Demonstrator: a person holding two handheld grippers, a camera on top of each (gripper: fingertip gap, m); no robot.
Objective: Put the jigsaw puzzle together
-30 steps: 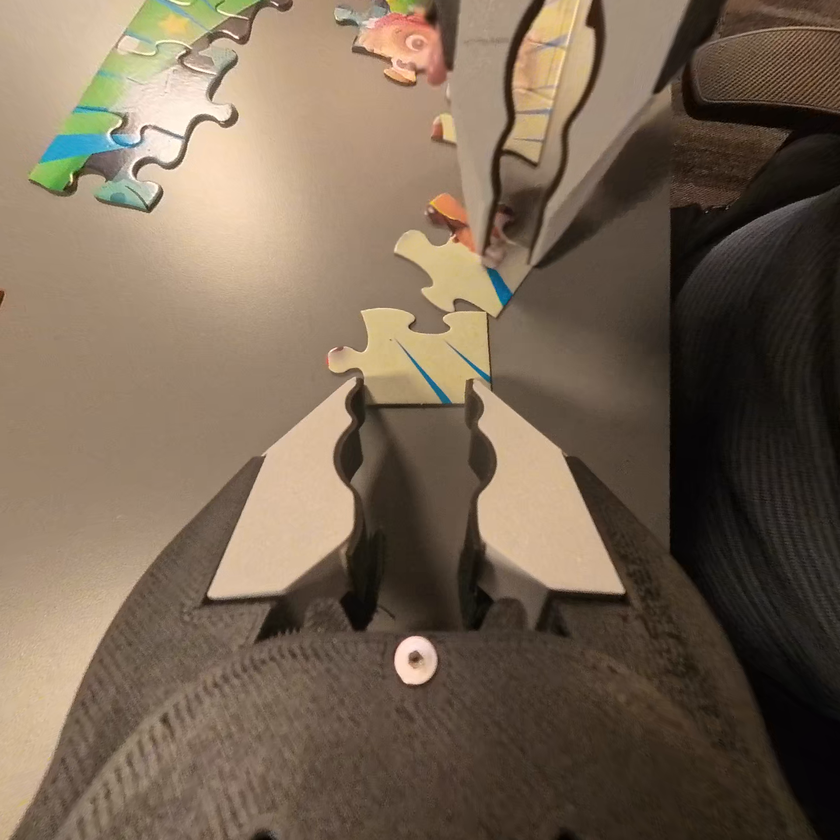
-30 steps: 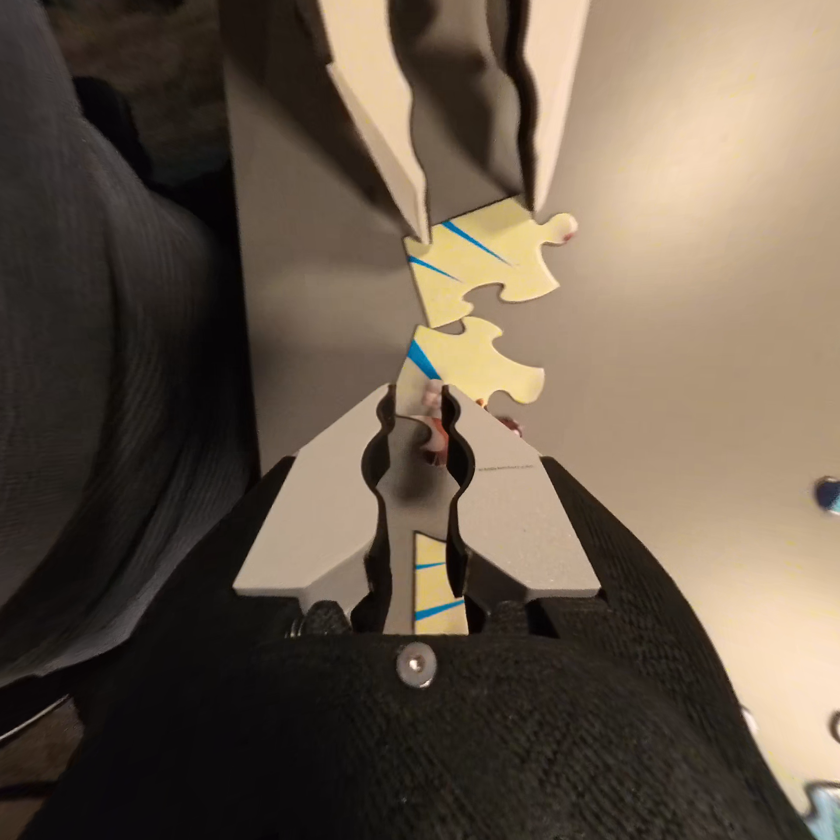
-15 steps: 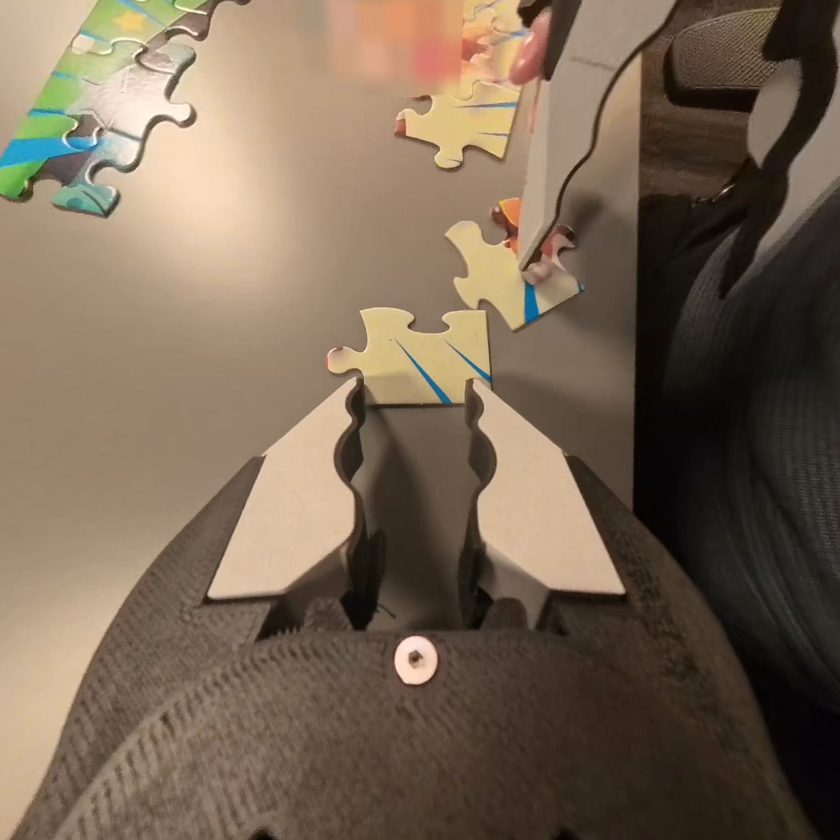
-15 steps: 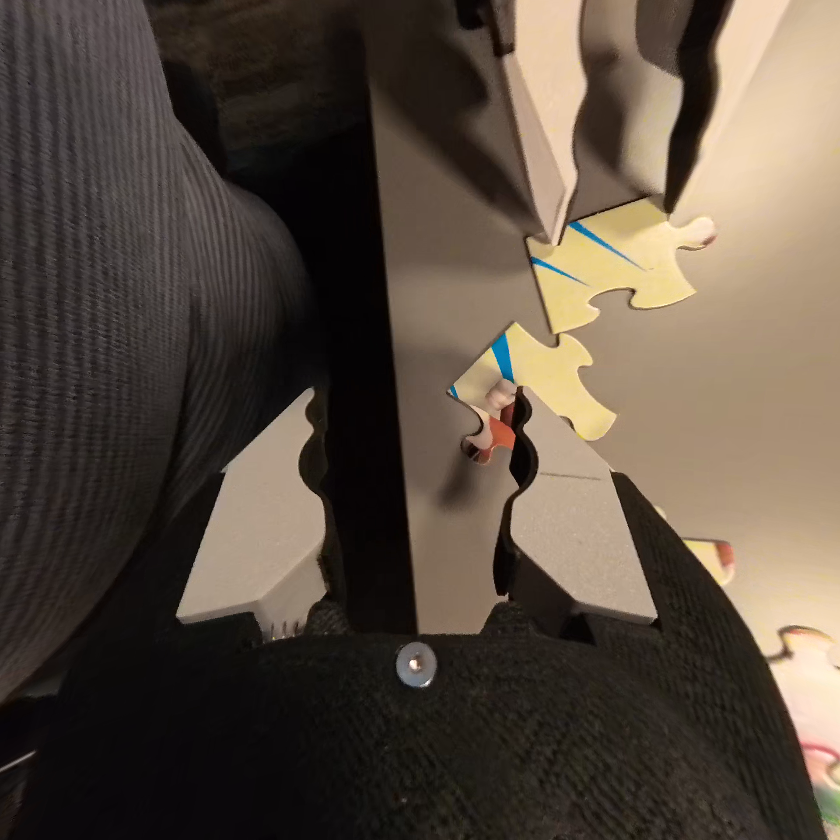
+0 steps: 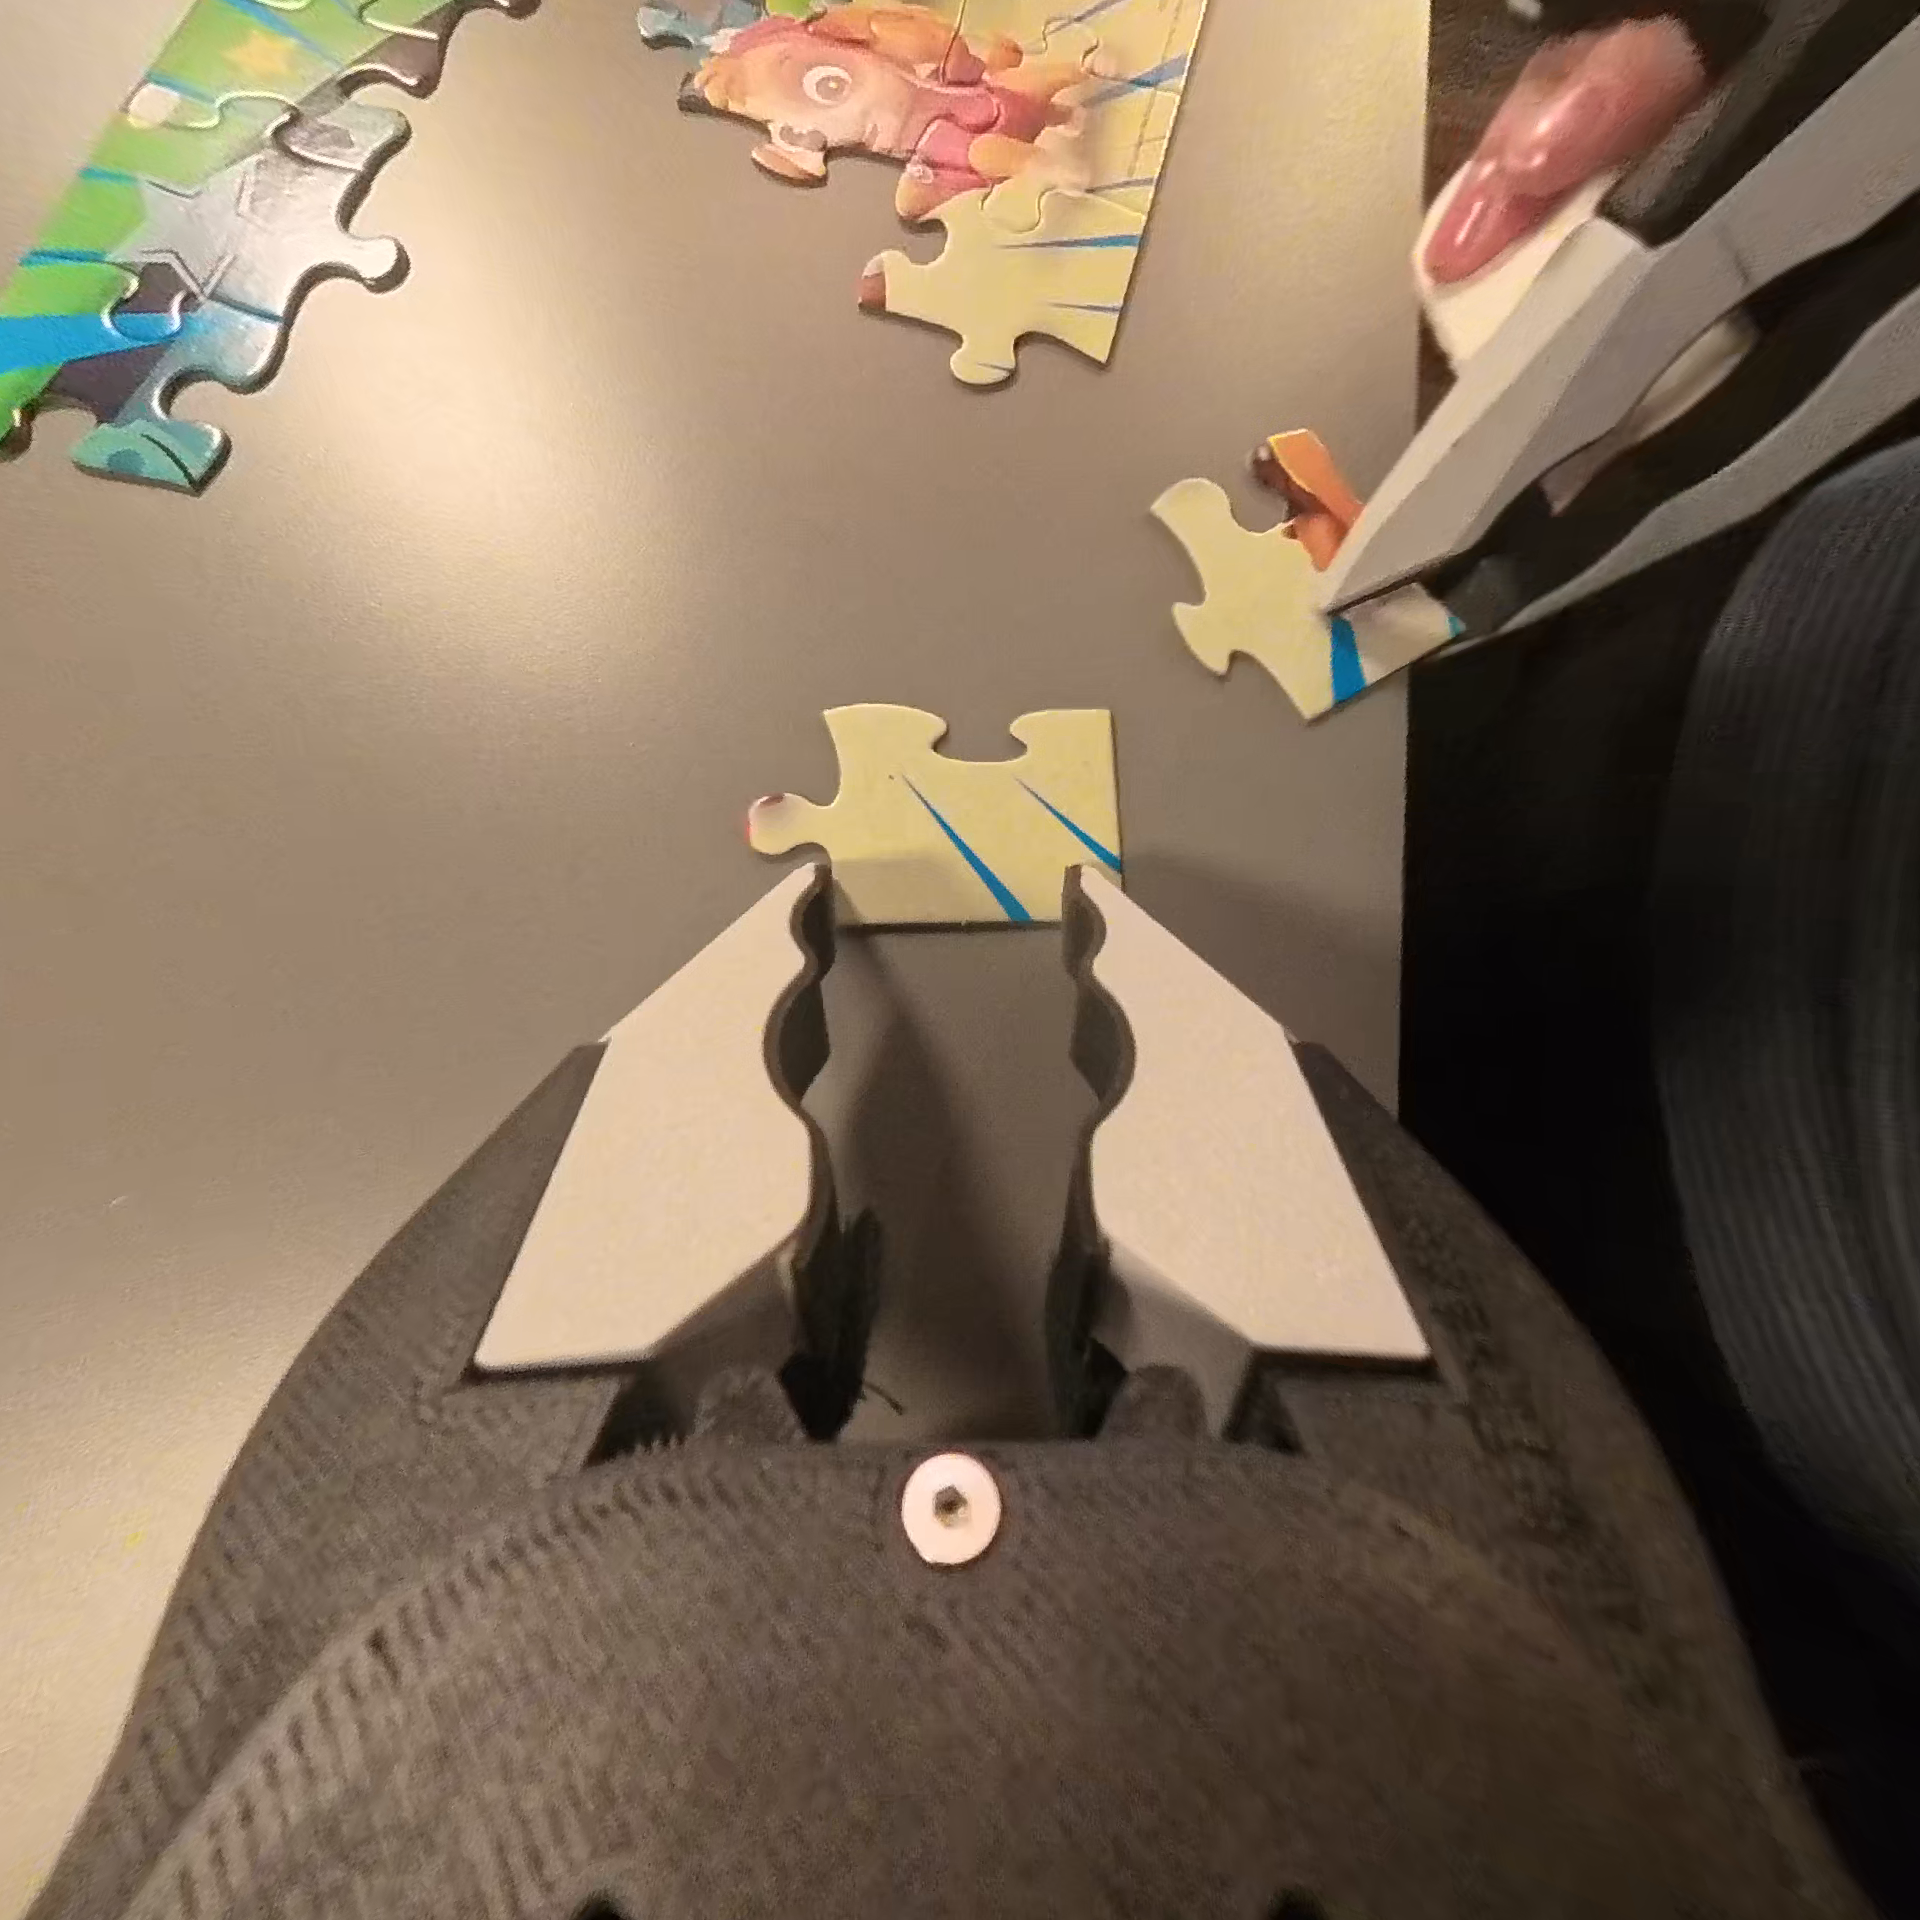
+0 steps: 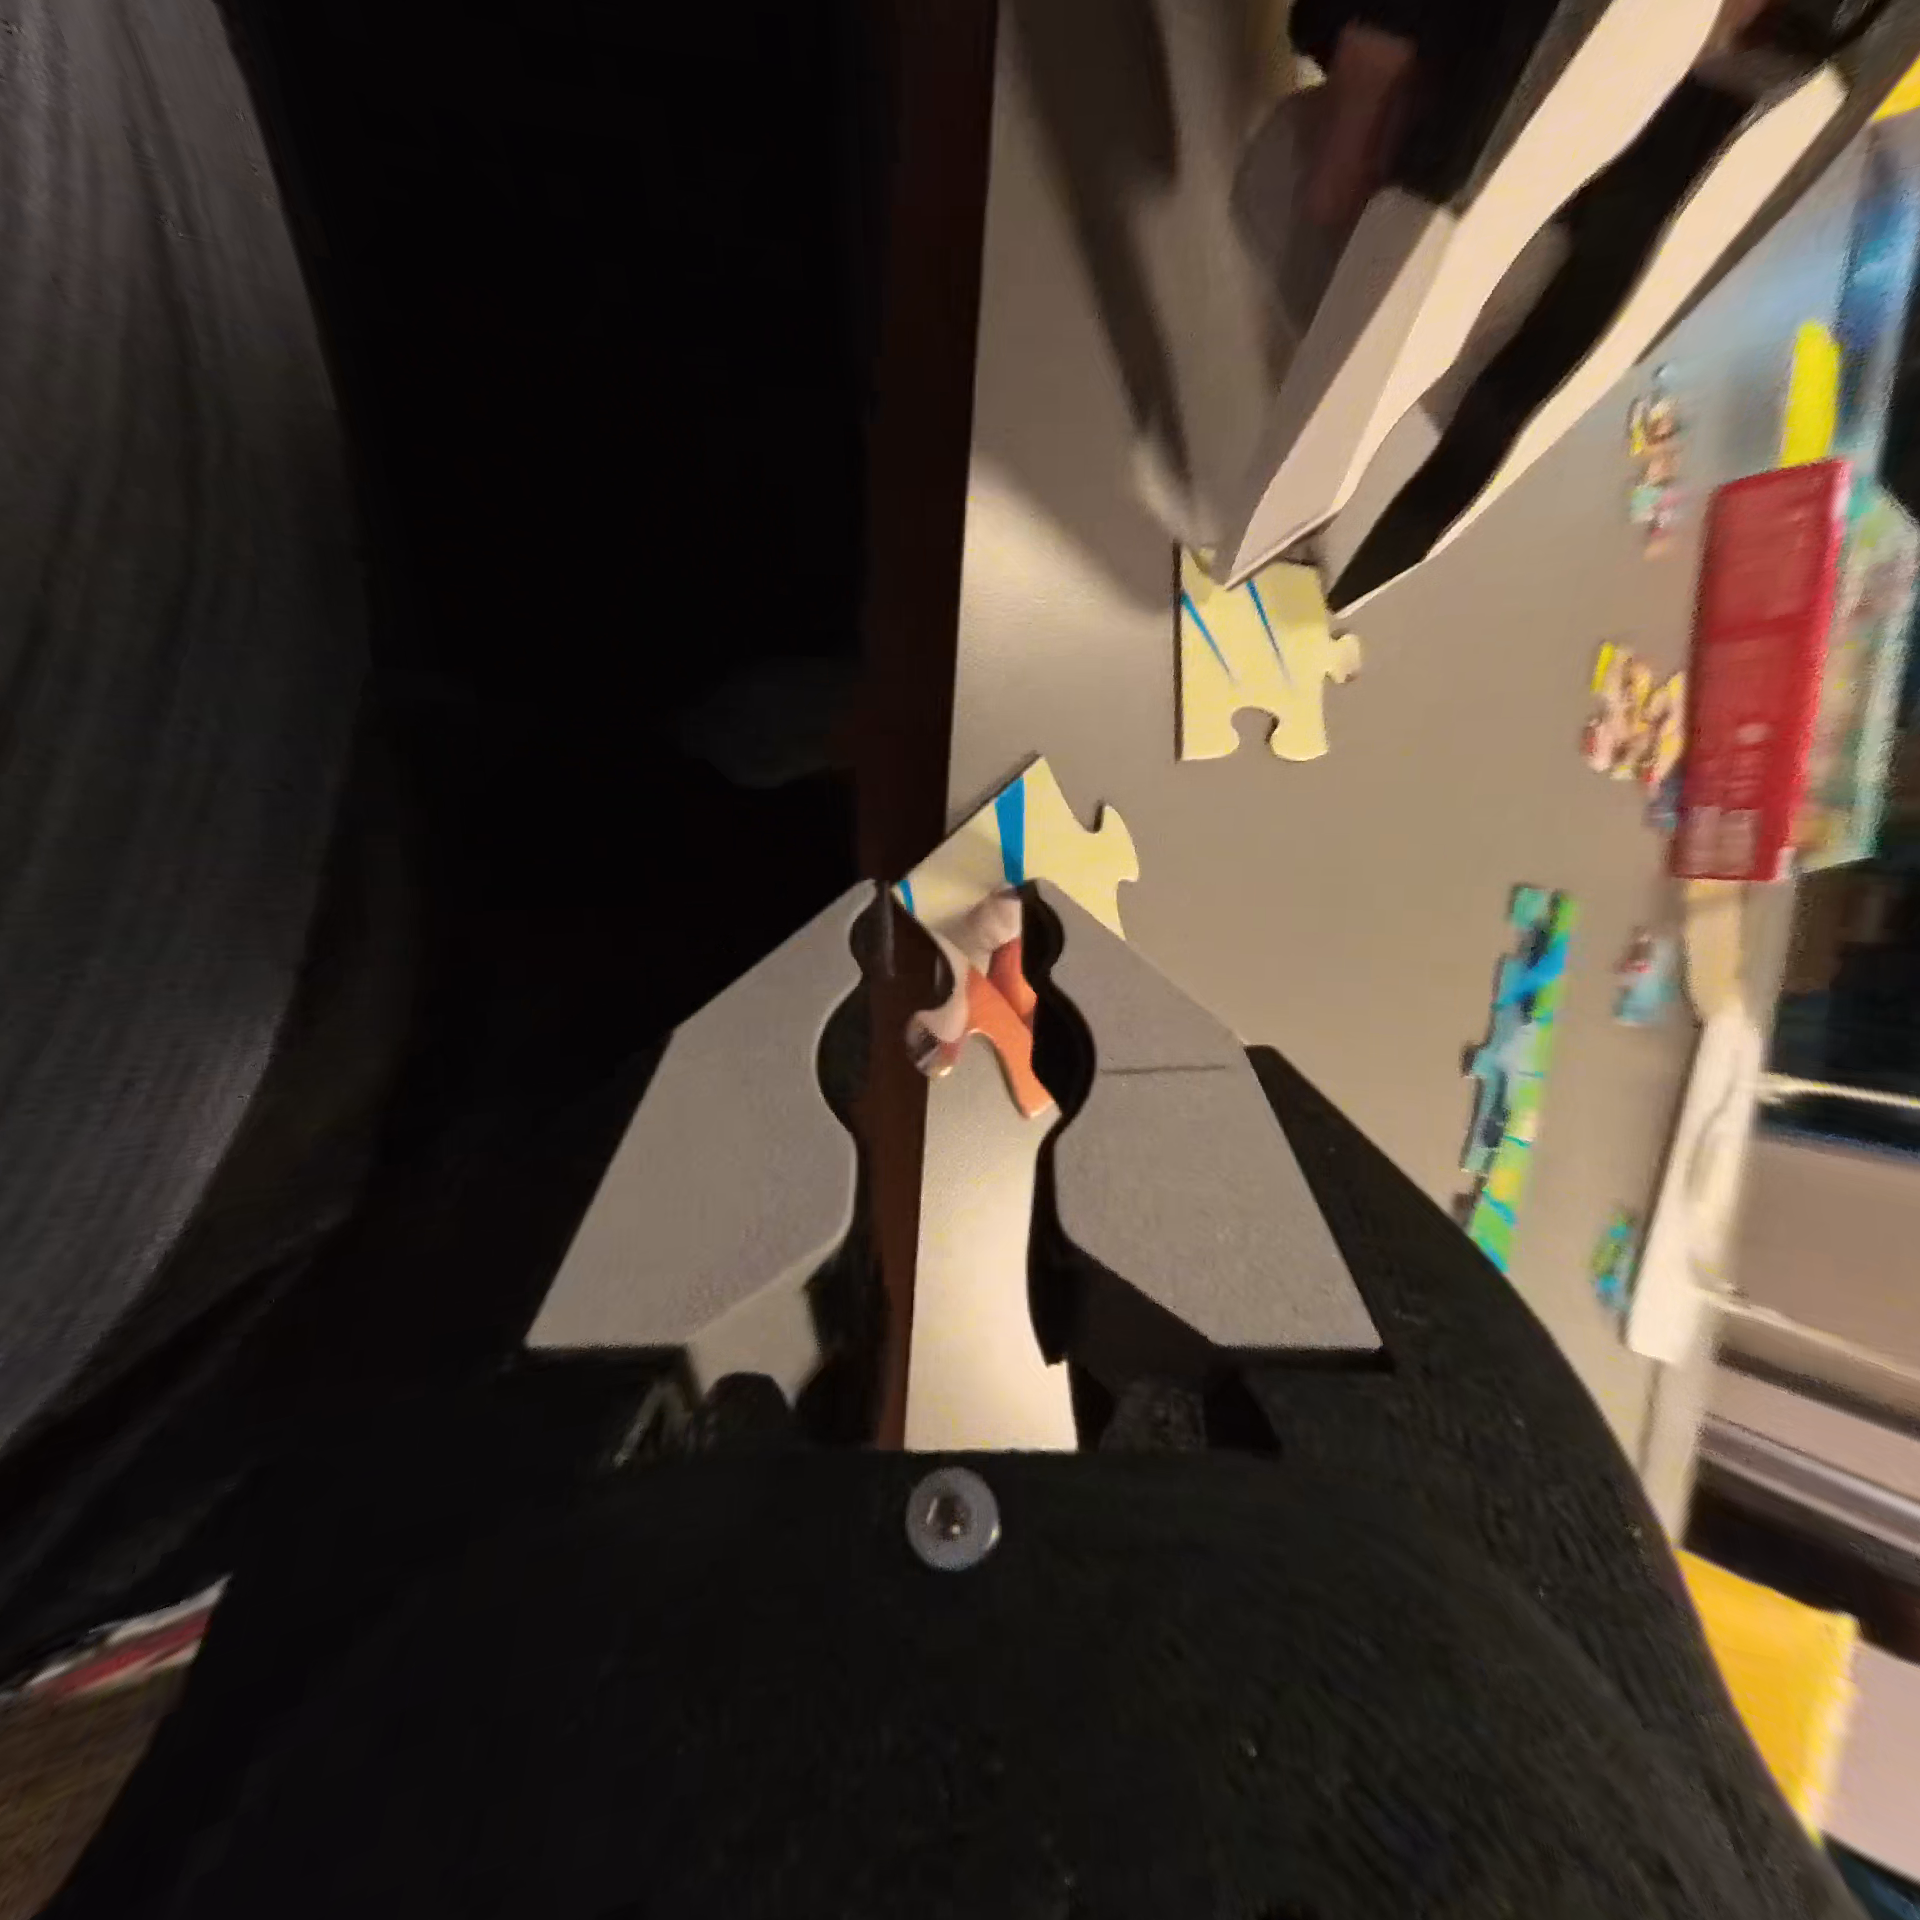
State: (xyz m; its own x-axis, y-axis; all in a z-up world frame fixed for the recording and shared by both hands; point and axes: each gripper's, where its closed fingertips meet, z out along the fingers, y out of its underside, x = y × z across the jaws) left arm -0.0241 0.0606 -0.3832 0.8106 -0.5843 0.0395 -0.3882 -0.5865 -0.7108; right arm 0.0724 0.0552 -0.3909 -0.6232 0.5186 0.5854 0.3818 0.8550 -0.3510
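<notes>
Fingertips of our left gripper (image 5: 945,894) stand partly apart and close on the two side edges of a pale yellow cardboard jigsaw piece with two blue streaks (image 5: 966,821), near its straight lower edge. That piece lies low over the grey table (image 5: 520,727), a little in from the table's edge.

Our right gripper (image 6: 956,899) has its fingers drawn narrow on a second pale yellow jigsaw piece with an orange patch and one blue stripe (image 5: 1257,592). This piece hangs partly over the table's edge. As far as we can judge, one finger is above it and one below, pinching its overhanging corner.

We judge both pieces very light, thin and stiff across the flat, yet easy to bend or crease. The printed face looks smooth and may slip. The tabs are the weak parts, so we would hold the straight edges or the body.

We count two grippers and two loose yellow pieces. We also count two joined sections: a green and blue strip (image 5: 177,270) and a cluster showing a pink and orange cartoon figure (image 5: 935,135). One red box (image 6: 1756,665) lies farther off. The small pieces near it are too blurred to count.
</notes>
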